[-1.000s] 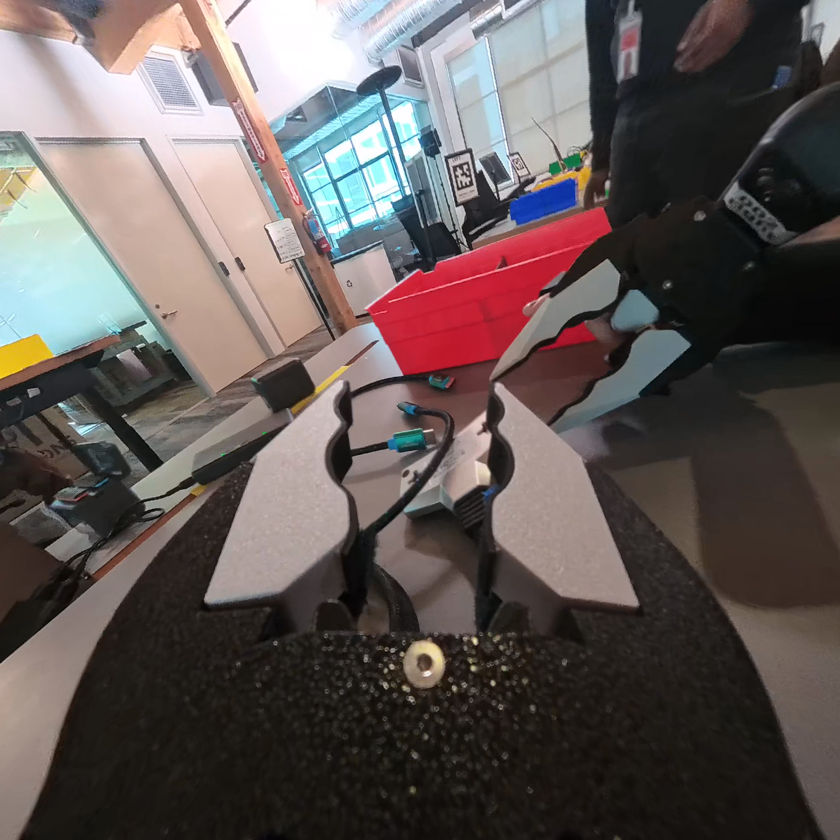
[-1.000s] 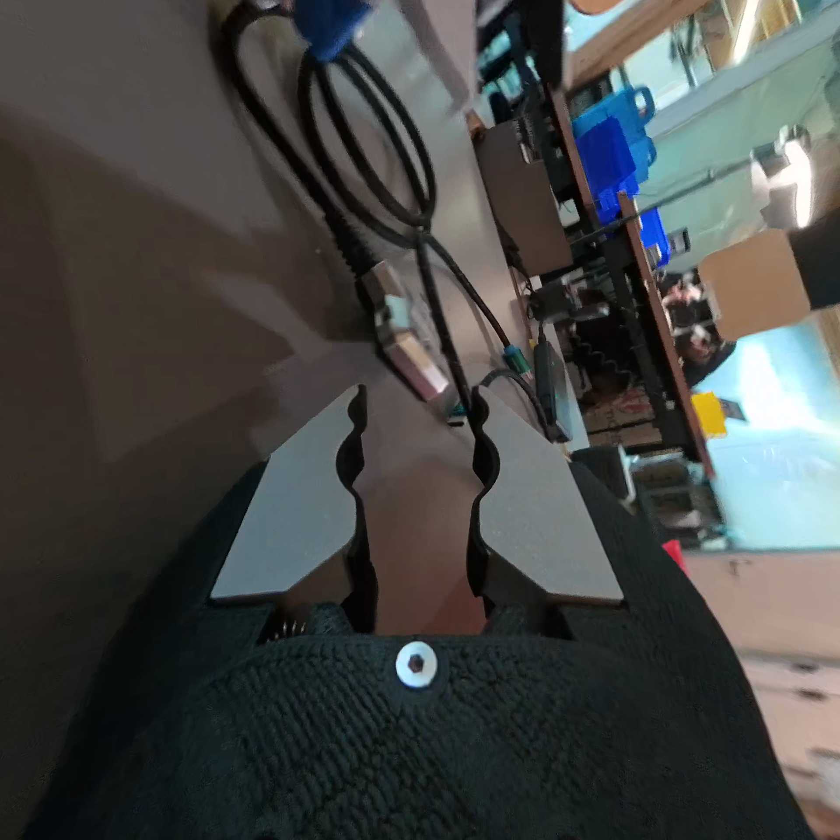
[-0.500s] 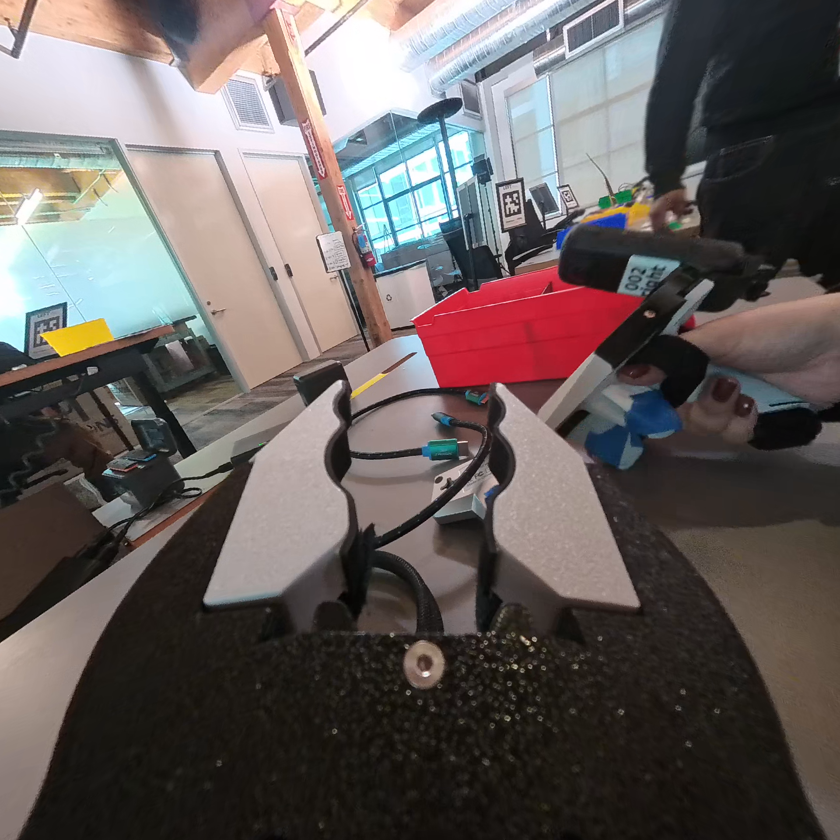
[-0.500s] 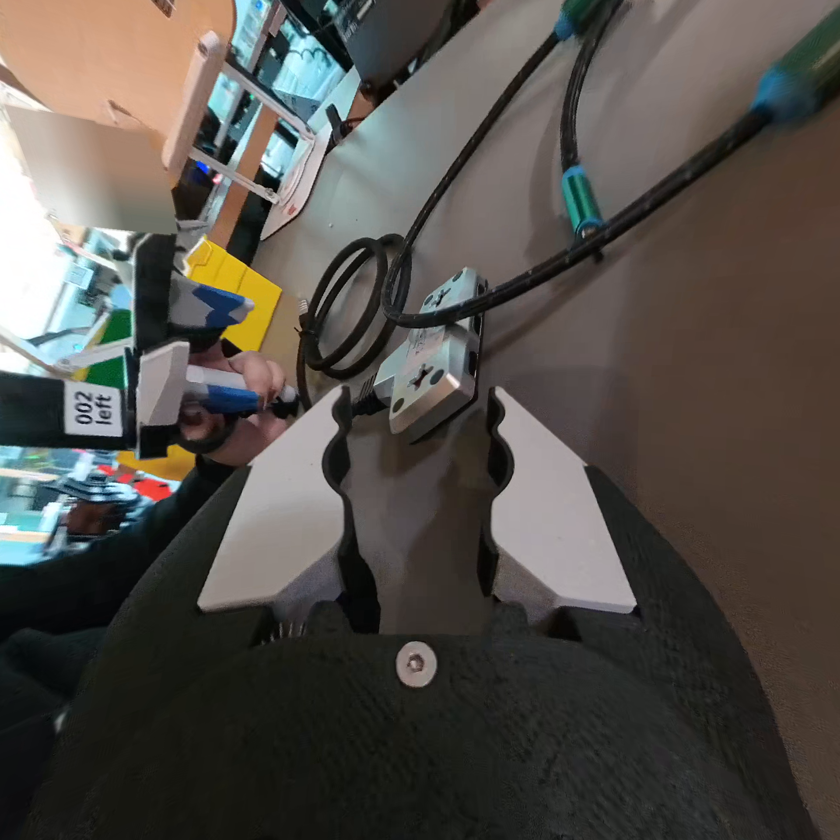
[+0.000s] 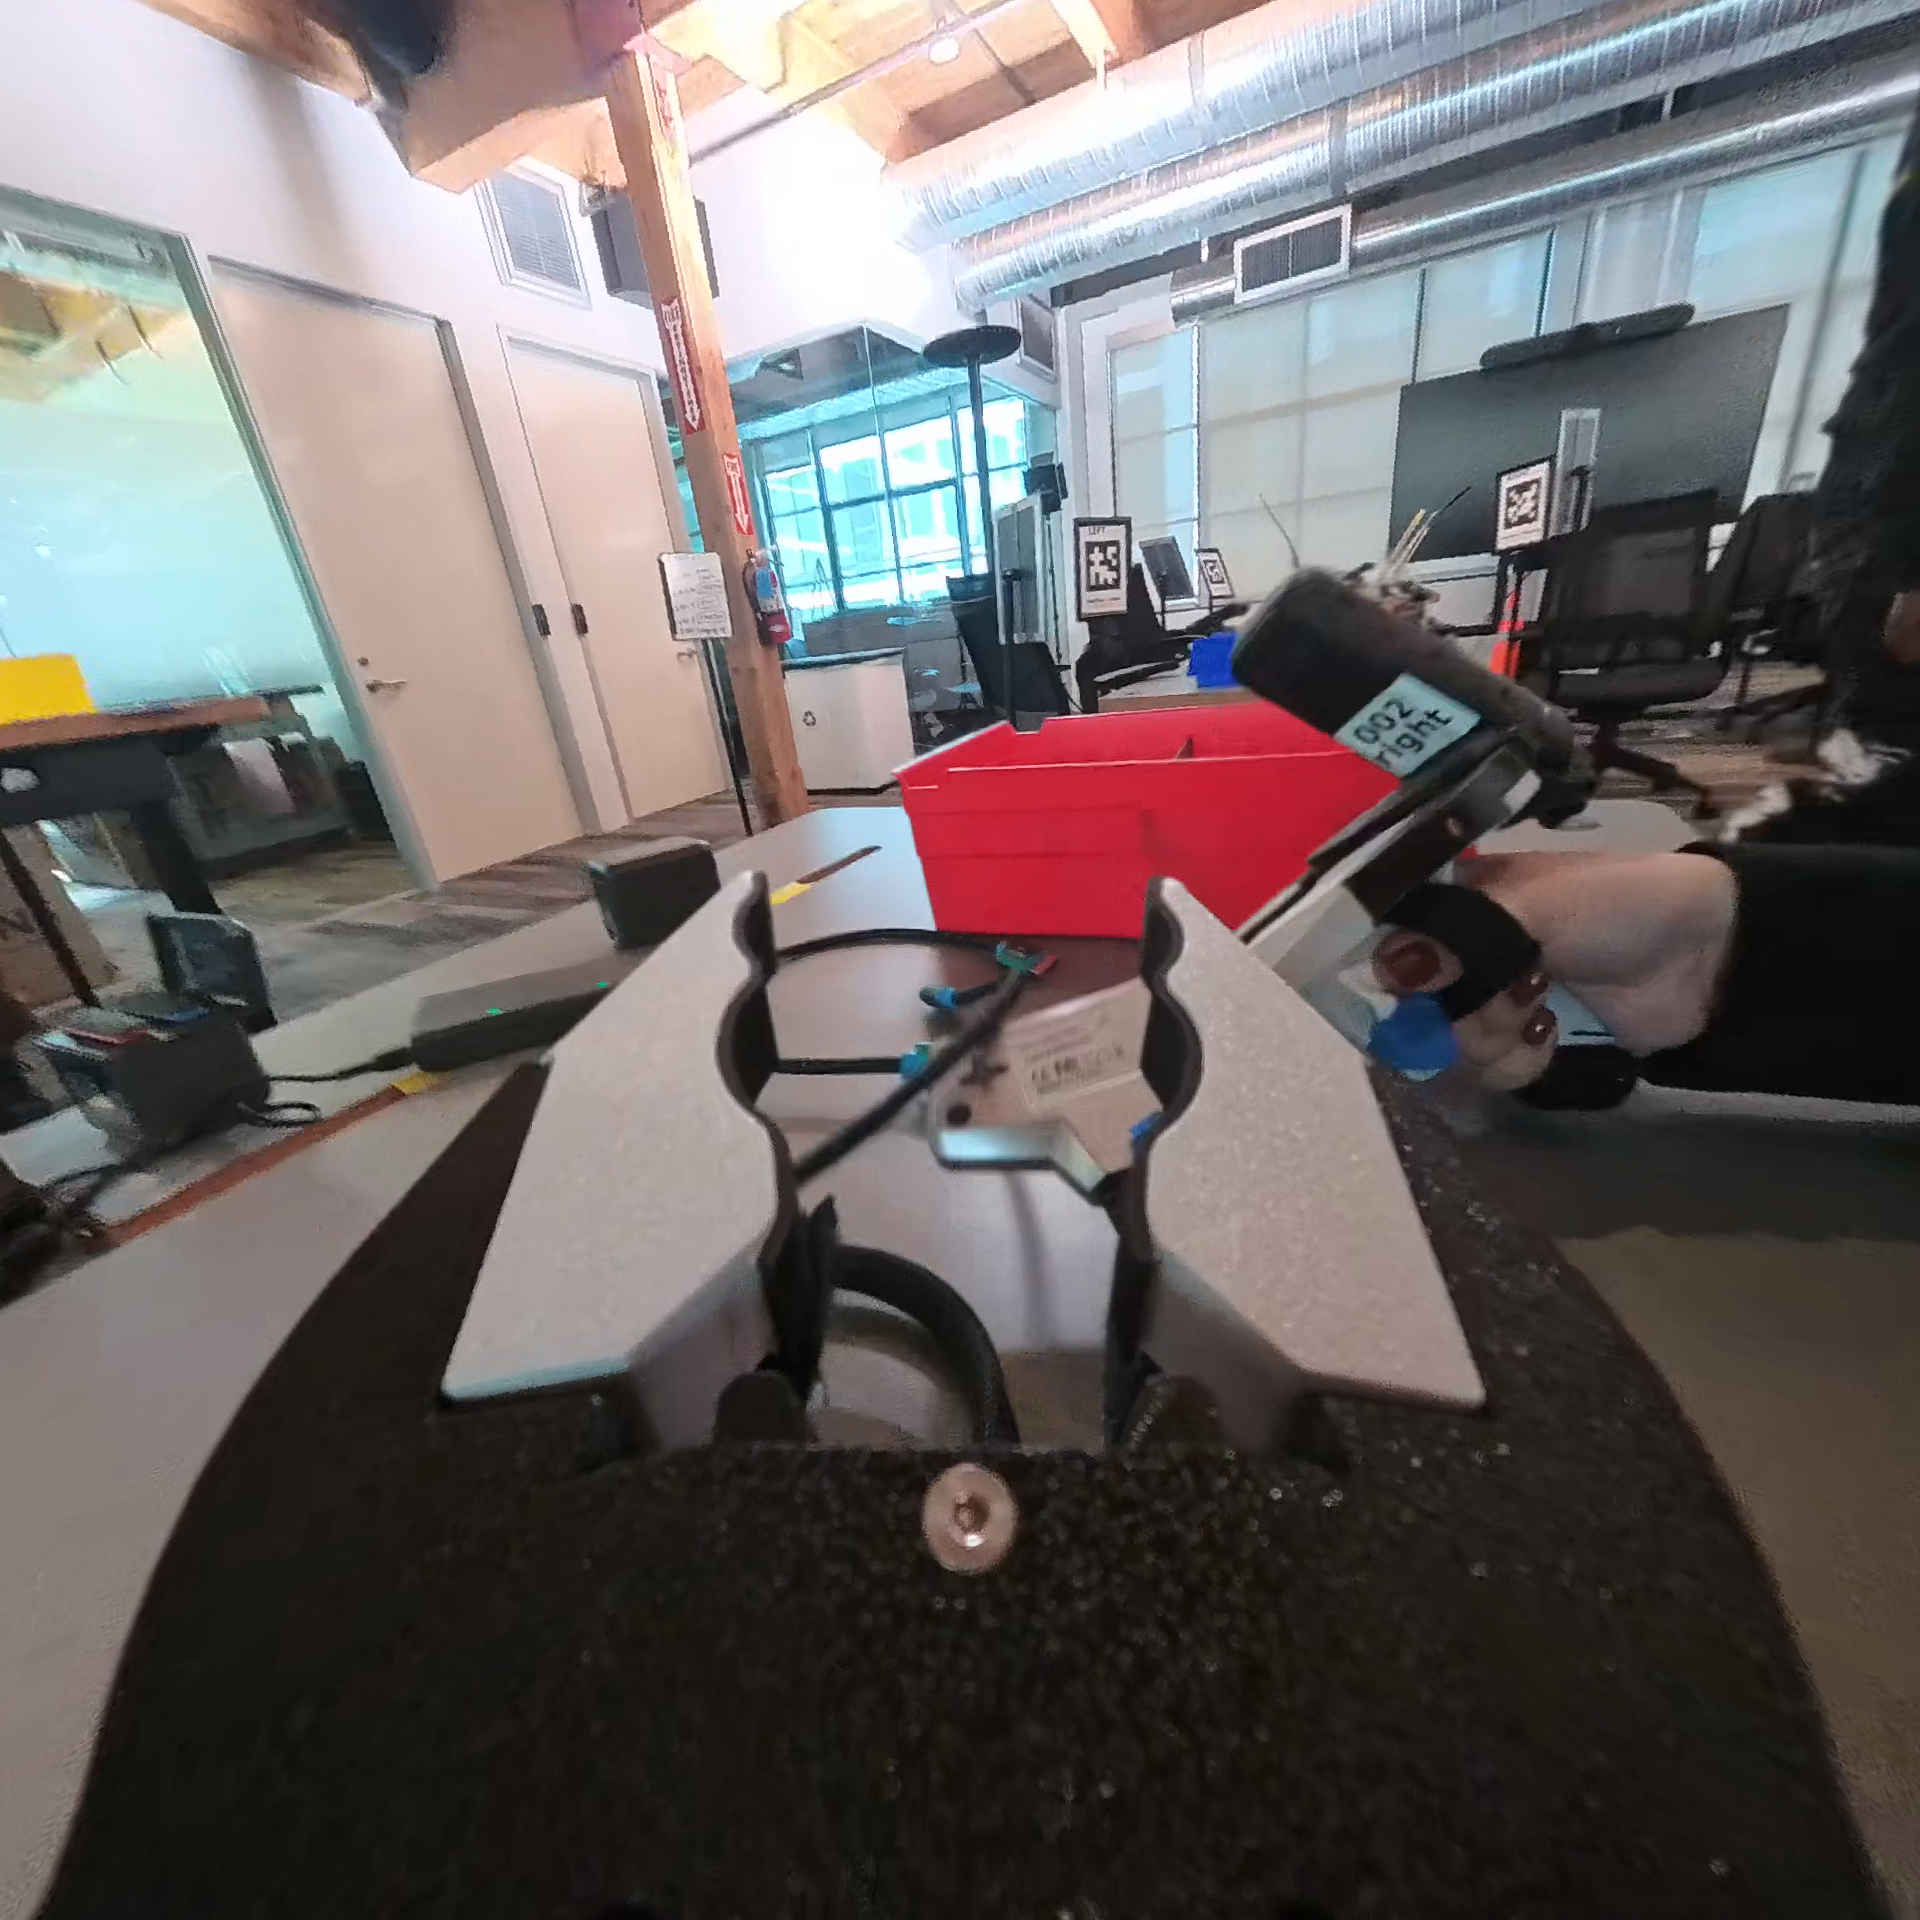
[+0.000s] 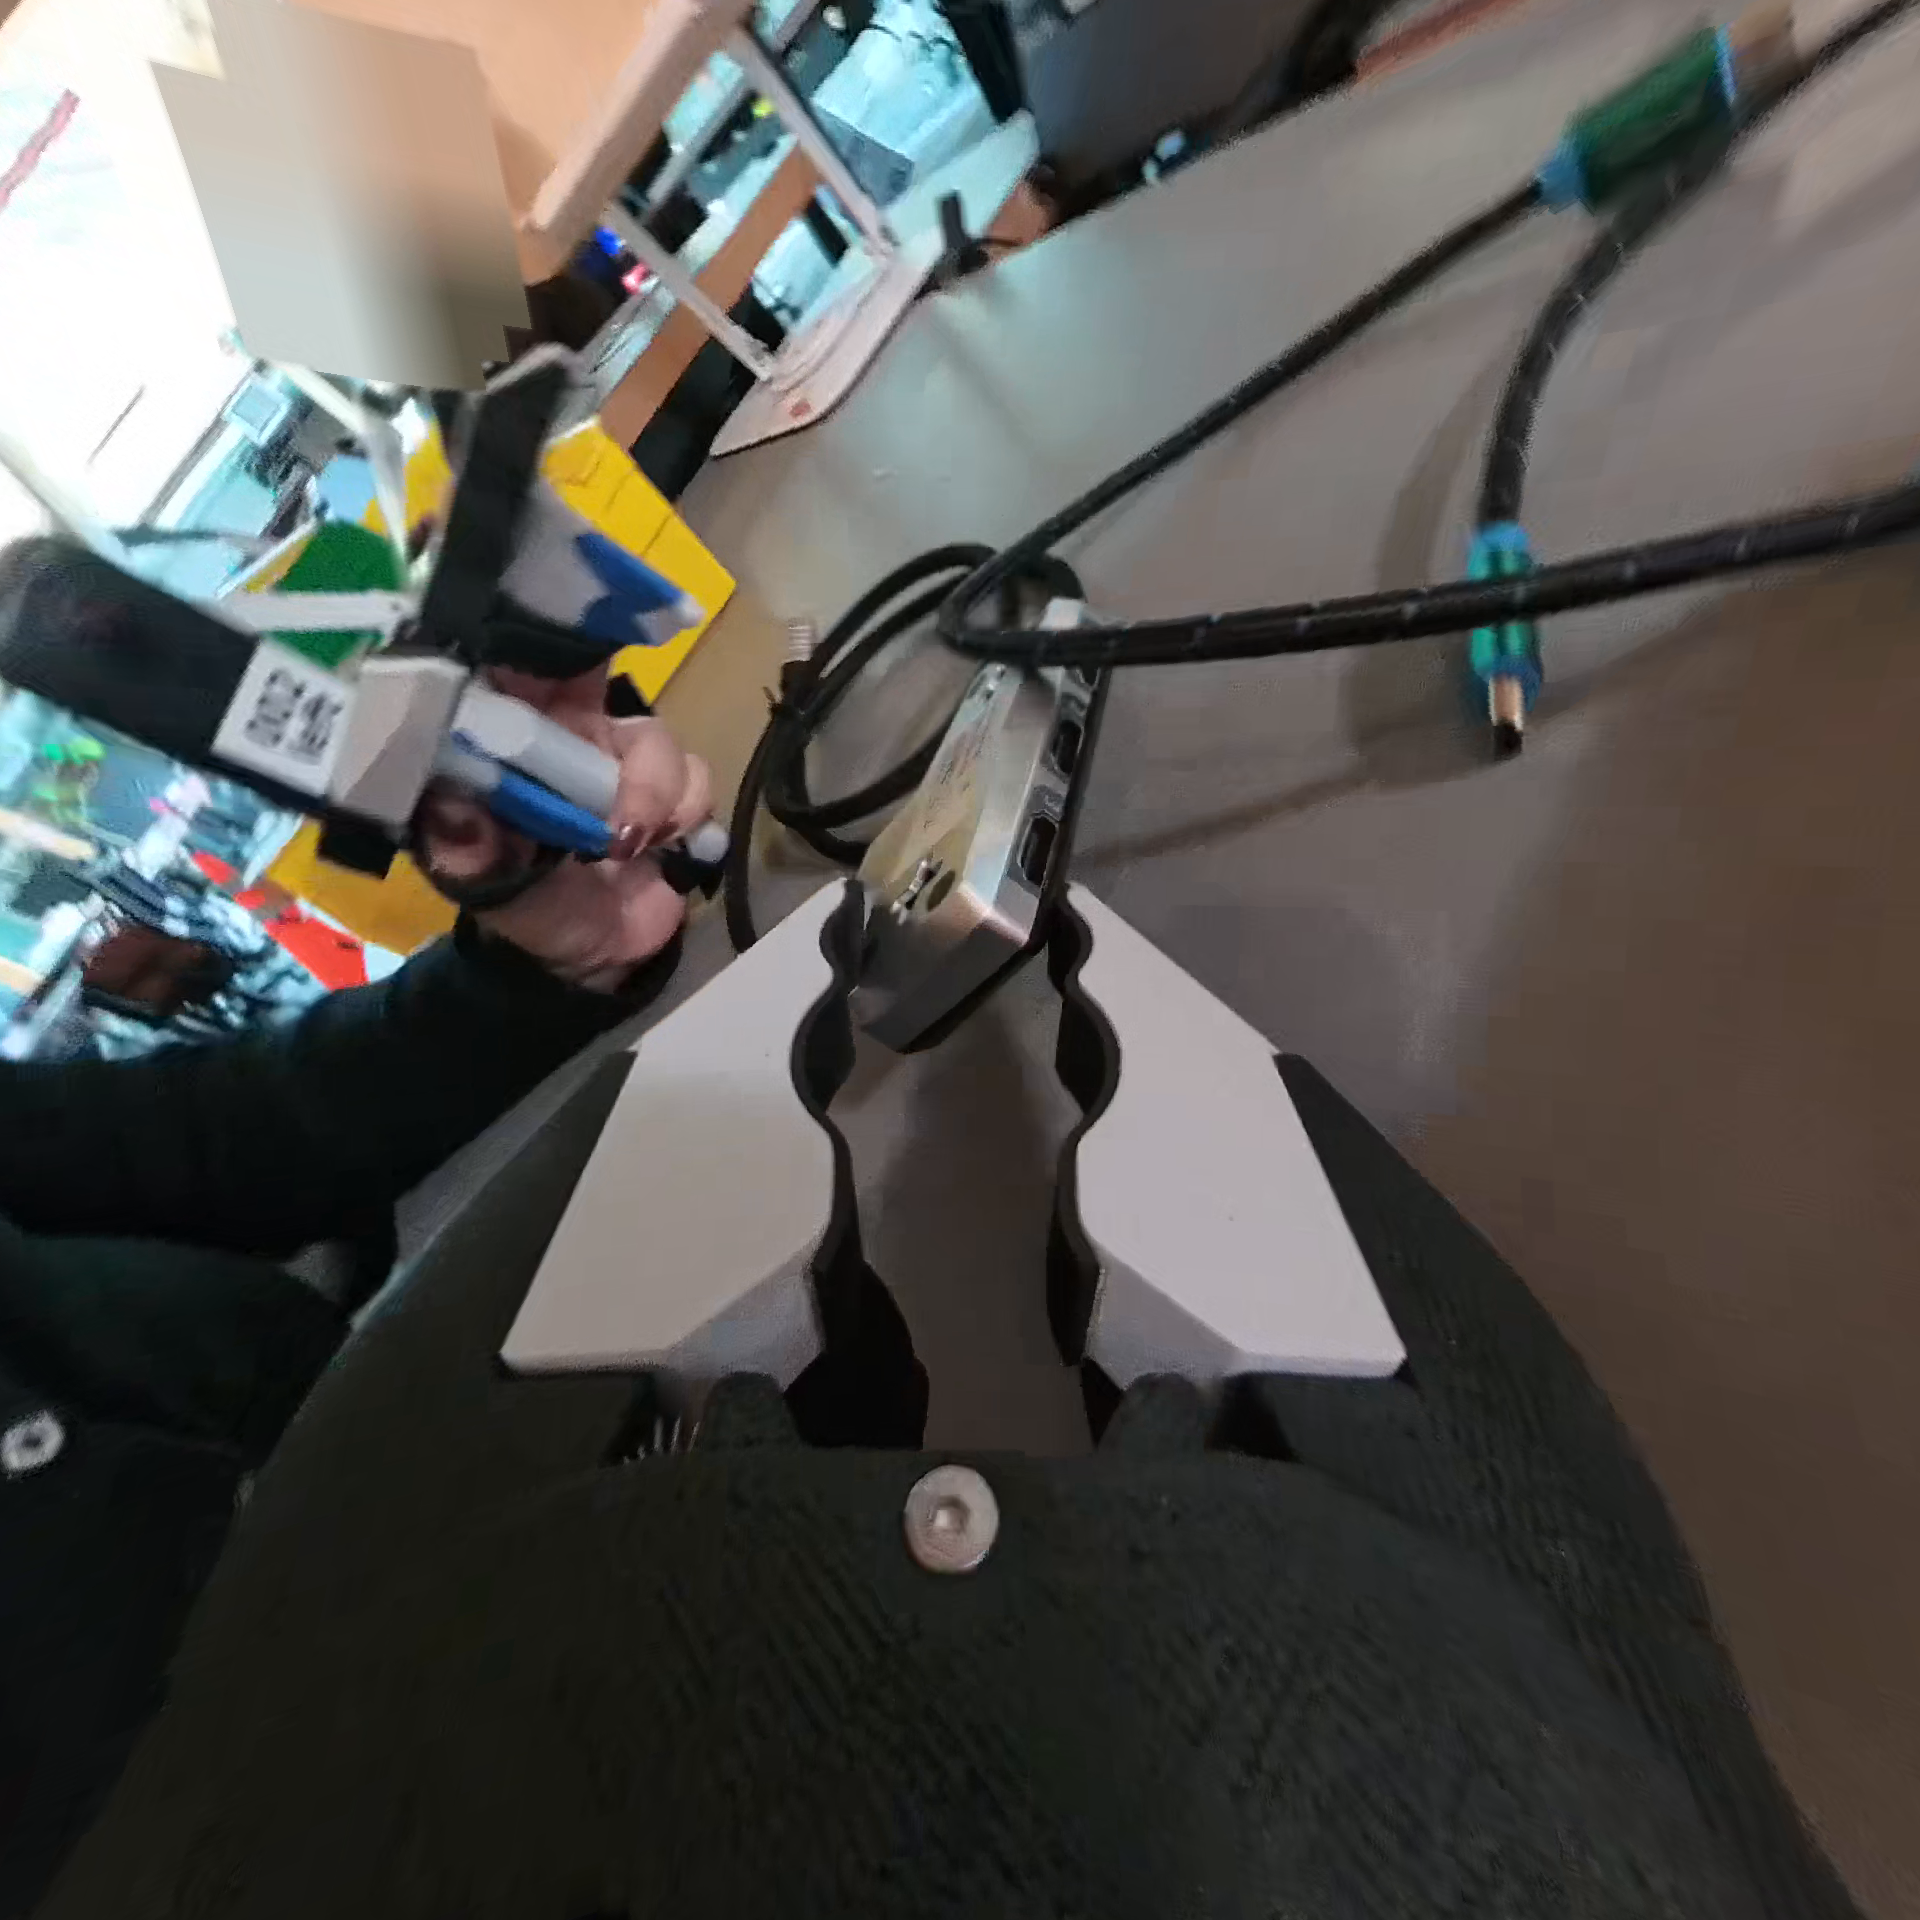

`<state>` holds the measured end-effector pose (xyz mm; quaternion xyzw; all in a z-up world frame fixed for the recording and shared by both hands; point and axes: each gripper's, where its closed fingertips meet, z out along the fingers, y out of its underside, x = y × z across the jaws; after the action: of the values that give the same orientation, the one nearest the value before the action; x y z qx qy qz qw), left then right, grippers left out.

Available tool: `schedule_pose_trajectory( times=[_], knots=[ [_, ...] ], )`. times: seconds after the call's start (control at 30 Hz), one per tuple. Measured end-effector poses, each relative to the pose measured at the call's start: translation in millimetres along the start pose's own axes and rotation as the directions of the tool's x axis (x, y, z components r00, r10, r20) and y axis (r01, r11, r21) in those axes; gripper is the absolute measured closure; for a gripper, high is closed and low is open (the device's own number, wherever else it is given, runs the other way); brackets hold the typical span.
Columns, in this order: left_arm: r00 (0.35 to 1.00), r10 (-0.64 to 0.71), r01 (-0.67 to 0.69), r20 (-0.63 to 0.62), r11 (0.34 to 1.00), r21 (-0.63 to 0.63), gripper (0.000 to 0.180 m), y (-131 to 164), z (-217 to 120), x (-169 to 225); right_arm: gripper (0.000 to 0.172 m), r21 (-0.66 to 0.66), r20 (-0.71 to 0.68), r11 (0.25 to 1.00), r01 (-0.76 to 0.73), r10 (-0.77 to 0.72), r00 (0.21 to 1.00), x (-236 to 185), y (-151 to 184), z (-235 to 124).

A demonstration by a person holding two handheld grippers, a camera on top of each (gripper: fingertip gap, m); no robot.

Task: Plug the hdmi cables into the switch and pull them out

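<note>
Right now the right gripper (image 6: pixel 951 925) is clamped on the near end of the silver switch (image 6: pixel 977 810), pads pressing both sides — prob. to brace it so a plug can be pushed in w/o the box sliding. Switch sits tipped on one edge on the grey table (image 6: pixel 1558 1091), its open ports (image 6: pixel 1039 847) turned toward the loose cables, which suits an insertion from that side. A black cable (image 6: pixel 1455 603) drapes across the switch's far end; a teal-collared HDMI plug (image 6: pixel 1499 665) lies free on the table off to the side, not inserted. Another green-bodied plug (image 6: pixel 1642 120) sits farther back.

Left gripper (image 5: pixel 956 935) is spread wide w/ nothing between the pads — seems free to fetch a plug. In the left wrist view the switch (image 5: pixel 1049 1081) shows beyond its fingertips, cables (image 5: pixel 883 1060) strewn ahead, red bin (image 5: pixel 1091 831) behind. A coiled black cord (image 6: pixel 769 779) sits beside the switch, prob. its own lead.

Judgement: plug-in step not yet begun.
</note>
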<state>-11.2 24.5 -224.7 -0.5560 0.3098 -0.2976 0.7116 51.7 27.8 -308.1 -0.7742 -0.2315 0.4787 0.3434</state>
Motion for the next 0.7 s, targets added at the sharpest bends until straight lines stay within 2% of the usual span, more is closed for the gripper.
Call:
schedule_pose_trajectory(
  times=[0.17, 0.27, 0.37, 0.5, 0.57, 0.7],
  knots=[
    [0.993, -0.081, 0.080, -0.082, 0.997, -0.016, 0.105, 3.5, 3.3, 6.7, 0.140, 0.059, 0.045, 0.956, 0.287, -0.290, 0.956, -23.1, -20.5, -21.0],
    [0.975, -0.145, 0.142, -0.170, 0.989, -0.029, 0.101, 3.5, 5.0, 17.9, 0.143, 0.137, 0.096, 0.860, 0.491, -0.505, 0.858, -50.7, -33.2, -36.8],
    [0.918, -0.232, 0.226, -0.321, 0.973, -0.056, 0.097, 1.2, 6.2, 40.0, 0.144, 0.179, 0.133, 0.724, 0.666, -0.688, 0.713, -76.4, -35.2, -46.2],
    [0.838, -0.269, 0.267, -0.475, 0.961, -0.074, 0.103, -7.5, 2.0, 65.9, 0.146, 0.209, 0.229, 0.570, 0.794, -0.818, 0.527, -103.9, -27.5, -52.3],
    [0.788, -0.268, 0.288, -0.554, 0.956, -0.054, 0.120, -16.4, -3.6, 78.8, 0.147, 0.222, 0.284, 0.533, 0.816, -0.836, 0.469, -115.6, -24.4, -54.6],
    [0.709, -0.258, 0.312, -0.656, 0.949, -0.037, 0.134, -26.4, -12.1, 97.8, 0.151, 0.231, 0.347, 0.474, 0.850, -0.856, 0.383, -130.4, -18.4, -53.6]
  ],
)
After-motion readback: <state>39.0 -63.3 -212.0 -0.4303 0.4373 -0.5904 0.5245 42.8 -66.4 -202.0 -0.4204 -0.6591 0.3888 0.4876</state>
